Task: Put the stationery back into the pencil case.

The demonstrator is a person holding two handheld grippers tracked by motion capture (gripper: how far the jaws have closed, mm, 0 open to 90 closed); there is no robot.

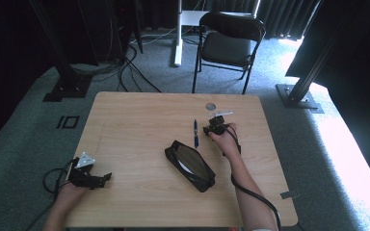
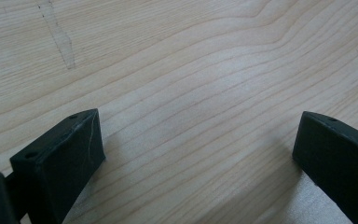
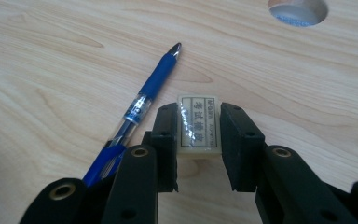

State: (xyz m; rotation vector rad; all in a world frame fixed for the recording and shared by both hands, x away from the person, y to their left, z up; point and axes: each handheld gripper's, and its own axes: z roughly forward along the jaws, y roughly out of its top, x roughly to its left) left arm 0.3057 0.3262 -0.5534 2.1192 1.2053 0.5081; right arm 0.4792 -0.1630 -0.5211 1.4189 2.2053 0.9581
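A small white eraser with a printed label lies on the wooden table. My right gripper has both jaw pads pressed against its long sides and is shut on it. In the high view the right gripper sits at the table's far right-centre. A blue pen lies just left of the eraser, close to the left jaw; the high view shows the pen pointing away from me. My left gripper rests near the front left edge. In its own view the left gripper is wide open over bare wood.
A black pencil case lies unzipped and open in the middle of the table, tilted diagonally. A round cable hole pierces the tabletop just beyond the right gripper. A black folding chair stands behind the table.
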